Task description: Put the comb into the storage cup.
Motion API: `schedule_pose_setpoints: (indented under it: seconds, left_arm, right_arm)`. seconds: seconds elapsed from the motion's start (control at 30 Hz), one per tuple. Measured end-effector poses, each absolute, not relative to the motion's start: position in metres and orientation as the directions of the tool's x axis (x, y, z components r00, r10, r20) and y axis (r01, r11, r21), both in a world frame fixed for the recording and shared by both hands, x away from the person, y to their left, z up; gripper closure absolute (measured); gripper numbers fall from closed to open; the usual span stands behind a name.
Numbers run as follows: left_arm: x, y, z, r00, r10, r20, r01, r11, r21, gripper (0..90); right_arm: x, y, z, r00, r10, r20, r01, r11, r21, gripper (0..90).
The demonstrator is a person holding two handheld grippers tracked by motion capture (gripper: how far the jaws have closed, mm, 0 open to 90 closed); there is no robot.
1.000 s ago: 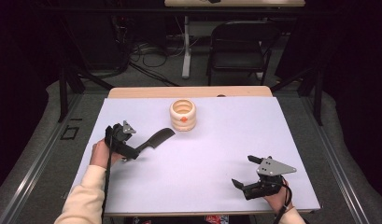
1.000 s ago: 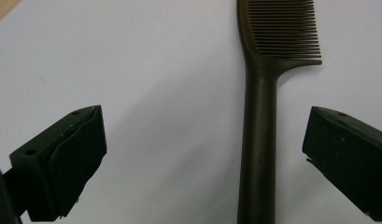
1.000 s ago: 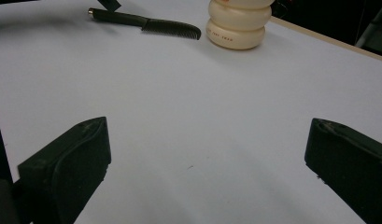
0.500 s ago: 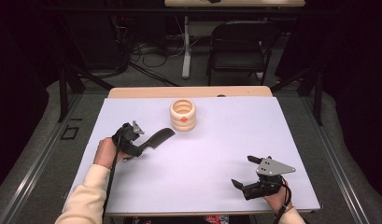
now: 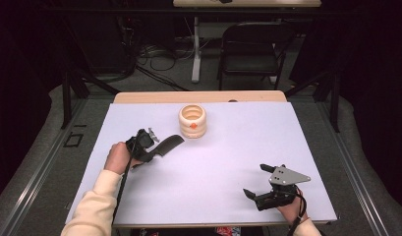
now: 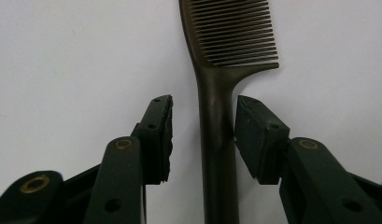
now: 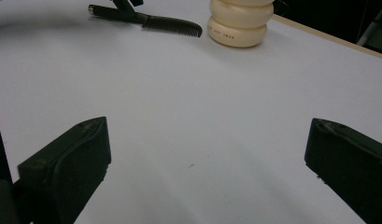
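Observation:
A dark brown comb (image 5: 167, 144) lies flat on the white table cover, teeth end toward the cream ribbed container (image 5: 192, 121). My left gripper (image 5: 155, 149) straddles the comb's handle (image 6: 217, 140). Its jaws have just been closing around the handle. One pad (image 6: 254, 135) sits right at the handle's edge, while the other pad (image 6: 161, 135) still stands off it with a gap. My right gripper (image 5: 256, 180) rests near the table's front right, open, nothing between its jaws (image 7: 207, 140). From there the comb (image 7: 170, 24) and the container (image 7: 238, 23) show far off.
The white cover (image 5: 287, 137) spreads over a wooden table whose far edge (image 5: 203, 96) shows behind the container. A black folding chair (image 5: 252, 49) and cables stand on the floor beyond the table.
My left gripper has slid right along the comb's handle and its jaws have narrowed around it. The comb, the container and the right gripper have stayed put.

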State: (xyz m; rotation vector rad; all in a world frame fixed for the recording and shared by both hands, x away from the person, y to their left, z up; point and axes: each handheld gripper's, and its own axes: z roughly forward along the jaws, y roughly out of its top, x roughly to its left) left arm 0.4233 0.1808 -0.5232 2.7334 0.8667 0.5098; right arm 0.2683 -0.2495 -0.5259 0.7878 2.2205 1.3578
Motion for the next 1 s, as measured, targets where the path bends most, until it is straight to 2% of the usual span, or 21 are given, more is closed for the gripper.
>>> schedule_pose_setpoints:
  seconds: [0.53, 0.8, 1.0]
  left_arm:
    - [0.4332, 0.1747, -0.5296, 0.789, 0.584, 0.193, 0.531, -0.805, 0.266, 68.8]
    - [0.4319, 0.1722, -0.5299, 0.782, 0.590, 0.203, 0.539, -0.803, 0.256, 70.8]
    - [0.4324, 0.1751, -0.5298, 0.761, 0.624, 0.178, 0.570, -0.774, 0.275, 72.0]
  right_arm:
    - [0.2684, -0.2494, -0.5260, -0.756, 0.652, -0.057, 0.245, 0.362, 0.899, 0.0]
    - [0.2682, -0.2502, -0.5259, -0.754, 0.654, -0.059, 0.244, 0.363, 0.899, 0.0]
    - [0.2677, -0.2501, -0.5255, -0.754, 0.654, -0.059, 0.244, 0.363, 0.899, 0.0]
